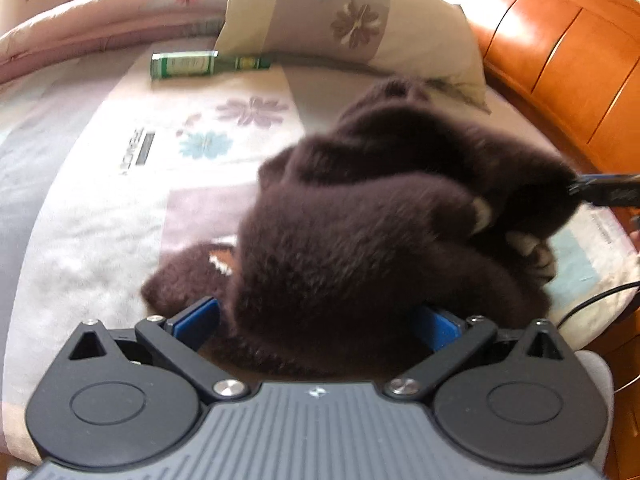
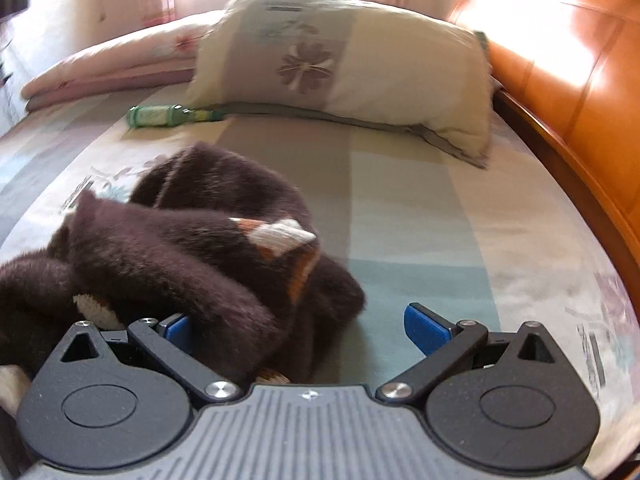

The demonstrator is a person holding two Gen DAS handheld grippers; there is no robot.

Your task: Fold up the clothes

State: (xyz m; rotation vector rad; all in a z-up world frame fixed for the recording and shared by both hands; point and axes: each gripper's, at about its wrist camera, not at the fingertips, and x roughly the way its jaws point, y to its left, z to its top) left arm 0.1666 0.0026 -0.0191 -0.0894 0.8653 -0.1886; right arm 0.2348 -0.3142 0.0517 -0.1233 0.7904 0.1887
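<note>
A dark brown fuzzy garment (image 1: 380, 216), with small white and orange patches, lies bunched in a heap on the bed (image 1: 100, 200), toward the side that runs along the orange wooden headboard (image 1: 560, 60) and short of the pillow (image 1: 360, 20). The left gripper (image 1: 320, 322) is held low and level against the heap's near side, its blue pads spread wide with the fabric bulging between them; whether they press it I cannot tell. The right gripper (image 2: 296, 332) sits low at the heap's other side, also spread wide, its left pad (image 2: 178, 330) against the cloth, its right pad (image 2: 426, 330) over bare bedspread. Open bedspread stretches between heap, pillow and headboard. A green bottle (image 2: 160, 117) lies by the pillow's corner, a folded pink quilt (image 2: 112, 68) beyond.
</note>
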